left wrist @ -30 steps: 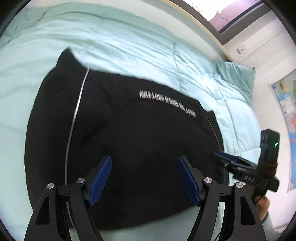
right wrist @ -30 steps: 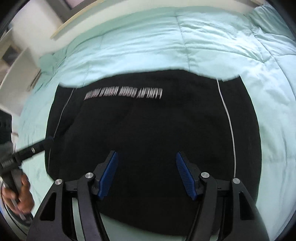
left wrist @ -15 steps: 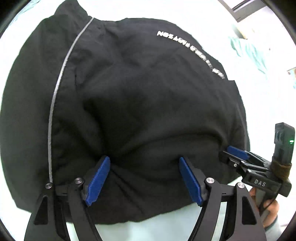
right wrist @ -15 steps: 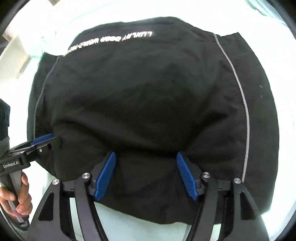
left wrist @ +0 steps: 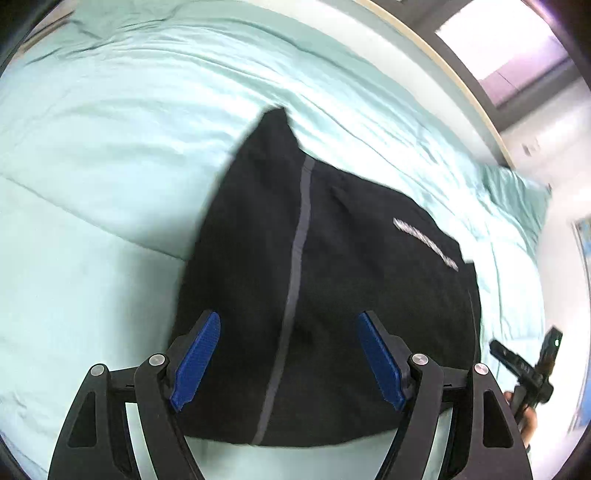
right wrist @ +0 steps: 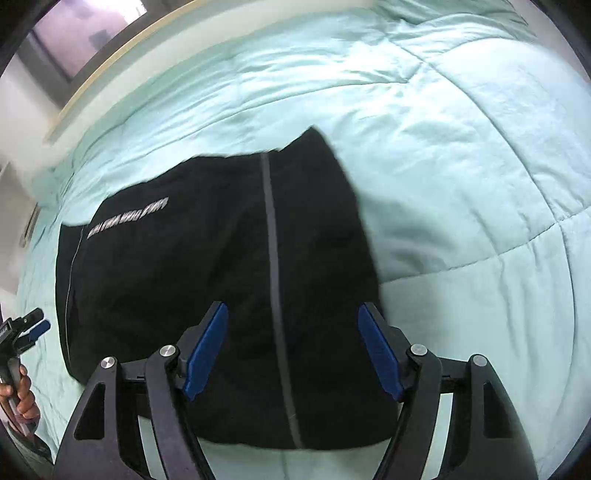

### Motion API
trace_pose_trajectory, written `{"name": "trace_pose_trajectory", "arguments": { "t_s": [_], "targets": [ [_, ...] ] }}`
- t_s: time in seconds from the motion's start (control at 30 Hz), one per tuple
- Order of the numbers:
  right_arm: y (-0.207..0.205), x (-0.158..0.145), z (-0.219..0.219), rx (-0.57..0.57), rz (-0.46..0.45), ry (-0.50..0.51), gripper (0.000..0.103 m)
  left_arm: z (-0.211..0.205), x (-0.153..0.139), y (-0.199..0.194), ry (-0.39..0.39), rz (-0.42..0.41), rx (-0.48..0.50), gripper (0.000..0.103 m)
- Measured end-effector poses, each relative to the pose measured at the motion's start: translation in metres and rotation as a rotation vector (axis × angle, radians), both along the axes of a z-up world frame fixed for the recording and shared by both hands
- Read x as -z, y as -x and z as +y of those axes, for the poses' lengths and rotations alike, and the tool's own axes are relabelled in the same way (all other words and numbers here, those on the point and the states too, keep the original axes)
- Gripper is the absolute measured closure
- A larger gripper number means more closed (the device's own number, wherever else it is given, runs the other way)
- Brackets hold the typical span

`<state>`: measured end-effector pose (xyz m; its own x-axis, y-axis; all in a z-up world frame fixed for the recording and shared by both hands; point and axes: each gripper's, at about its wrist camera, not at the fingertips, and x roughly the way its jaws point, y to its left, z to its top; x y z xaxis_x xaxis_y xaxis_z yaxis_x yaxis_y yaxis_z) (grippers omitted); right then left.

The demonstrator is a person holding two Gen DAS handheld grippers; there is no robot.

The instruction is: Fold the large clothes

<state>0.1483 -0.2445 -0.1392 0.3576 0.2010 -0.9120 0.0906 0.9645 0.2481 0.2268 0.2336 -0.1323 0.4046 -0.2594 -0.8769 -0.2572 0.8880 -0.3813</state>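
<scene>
Now that both tools have backed away from it, the black garment (left wrist: pixel 332 314) lies folded into a compact block on the mint duvet (left wrist: pixel 92 184), its near hem by the duvet's front edge. Left gripper (left wrist: pixel 288 362) and right gripper (right wrist: pixel 293 350) hover spread wide, empty, so this fold looks finished.

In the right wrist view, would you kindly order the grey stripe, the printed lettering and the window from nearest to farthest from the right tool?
From the right tool:
1. Grey stripe on the black garment, running between the open fingers.
2. Printed lettering, farther up the garment, to the left.
3. Window, beyond the bed, top left.
</scene>
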Motion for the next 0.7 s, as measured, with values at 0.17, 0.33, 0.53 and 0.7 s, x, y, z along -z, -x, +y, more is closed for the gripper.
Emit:
{"name": "trace_pose_trajectory", "arguments": {
  "t_s": [0.17,0.33,0.53,0.7],
  "targets": [
    [-0.012,0.017,-0.004,-0.015,0.024,-0.006,0.025,0.03,0.03,-0.015,0.057,0.069,-0.022,0.025],
    [-0.024,0.046,0.002,-0.027,0.066,-0.043,0.023,0.058,0.064,-0.026,0.117,0.143,-0.006,0.025],
    [-0.031,0.075,-0.002,-0.045,0.115,-0.107,0.009,0.059,0.108,-0.041,0.284,0.185,0.027,0.019],
    [-0.04,0.105,-0.012,-0.036,0.165,-0.294,0.006,0.061,0.121,-0.045,0.359,0.177,0.045,0.014]
  ]
}}
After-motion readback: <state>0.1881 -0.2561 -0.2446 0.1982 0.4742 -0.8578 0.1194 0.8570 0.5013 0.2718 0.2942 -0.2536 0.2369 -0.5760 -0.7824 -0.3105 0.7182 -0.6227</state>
